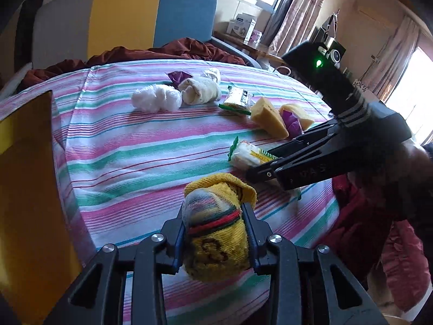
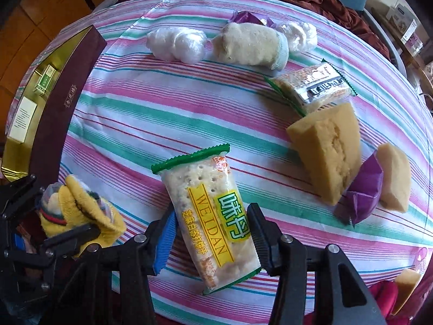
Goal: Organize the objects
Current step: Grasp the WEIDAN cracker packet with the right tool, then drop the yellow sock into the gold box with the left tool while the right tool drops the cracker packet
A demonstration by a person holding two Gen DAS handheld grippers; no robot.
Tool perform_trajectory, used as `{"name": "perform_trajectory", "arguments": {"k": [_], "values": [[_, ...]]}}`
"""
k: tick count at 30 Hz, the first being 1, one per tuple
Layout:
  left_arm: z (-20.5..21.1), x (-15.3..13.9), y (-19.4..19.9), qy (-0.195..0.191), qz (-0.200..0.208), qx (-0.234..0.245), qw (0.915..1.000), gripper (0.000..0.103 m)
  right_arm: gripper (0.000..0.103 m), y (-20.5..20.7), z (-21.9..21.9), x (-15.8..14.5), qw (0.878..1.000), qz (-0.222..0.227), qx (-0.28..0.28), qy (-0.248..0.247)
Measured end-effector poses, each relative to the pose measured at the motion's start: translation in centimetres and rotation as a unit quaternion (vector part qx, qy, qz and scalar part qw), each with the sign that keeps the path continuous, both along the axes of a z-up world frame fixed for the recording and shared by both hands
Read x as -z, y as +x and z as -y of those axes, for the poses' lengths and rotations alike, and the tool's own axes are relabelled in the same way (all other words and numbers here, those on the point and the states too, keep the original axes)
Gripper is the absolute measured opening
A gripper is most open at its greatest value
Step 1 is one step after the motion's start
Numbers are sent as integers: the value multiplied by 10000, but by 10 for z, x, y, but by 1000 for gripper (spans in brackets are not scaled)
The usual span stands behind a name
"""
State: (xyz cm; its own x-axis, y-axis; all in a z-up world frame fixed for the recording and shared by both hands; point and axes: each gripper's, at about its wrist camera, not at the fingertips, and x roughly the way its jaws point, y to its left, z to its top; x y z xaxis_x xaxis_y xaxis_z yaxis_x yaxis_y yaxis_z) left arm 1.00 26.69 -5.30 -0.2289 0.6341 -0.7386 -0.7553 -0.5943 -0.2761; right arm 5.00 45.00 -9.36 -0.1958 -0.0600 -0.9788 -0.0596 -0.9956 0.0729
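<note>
1. You are clamping the yellow sock (image 1: 216,243) in your left gripper (image 1: 215,233), both pads pressed into its sides so the roll cannot unfurl while it is being carried off the sheet.
2. You are holding your right gripper (image 2: 213,233) around the cracker pack (image 2: 209,216); the fingers are sitting at its two long edges. They are touching or nearly so, and I cannot tell whether the pack is gripped firmly yet.
3. At 9 o'clock in the right wrist view the open box (image 2: 62,103) is waiting; its gold inside already holds small cartons, so it is probably the place to sort into.
4. Toward 3 o'clock the big sponge (image 2: 328,154) is lying beside a purple wrapper (image 2: 362,192) and a small sponge (image 2: 393,173), the wrapper wedged between the two.
5. At 1 o'clock, further off, a second cracker pack (image 2: 314,86) is lying just above the big sponge.
6. At 12 o'clock the cream sock (image 2: 251,44) is sitting between two white plastic bundles (image 2: 176,44).
7. Everything is resting on a soft striped sheet (image 2: 189,103), so things are sinking in slightly.
8. Beyond it a blue and yellow headboard (image 1: 151,13) and curtained windows (image 1: 286,8) are closing the room.
</note>
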Motion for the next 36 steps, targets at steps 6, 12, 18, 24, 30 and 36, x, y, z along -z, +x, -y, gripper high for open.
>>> {"name": "perform_trajectory", "arguments": {"k": [6,12,18,24,30,36], "values": [[55,-39,-5,289,-316,-477,9979,37,52,9,1,7,9998,-70,143,-70],[139,-57,-24,121,-635,-1479,9869,37,52,19,-5,9,9992,-249,294,-57],[209,-40,-49,-520,-808,-2160,9717,37,52,29,-10,10,9990,-345,275,2],[237,-6,-63,-1067,-724,-2284,9650,37,52,40,-18,10,9989,-402,238,50],[253,15,-62,-1277,-553,-2380,9612,41,52,44,-29,11,9989,-410,227,64],[266,12,-57,-1117,-561,-2540,9591,62,51,53,-42,11,9988,-435,207,106]]}}
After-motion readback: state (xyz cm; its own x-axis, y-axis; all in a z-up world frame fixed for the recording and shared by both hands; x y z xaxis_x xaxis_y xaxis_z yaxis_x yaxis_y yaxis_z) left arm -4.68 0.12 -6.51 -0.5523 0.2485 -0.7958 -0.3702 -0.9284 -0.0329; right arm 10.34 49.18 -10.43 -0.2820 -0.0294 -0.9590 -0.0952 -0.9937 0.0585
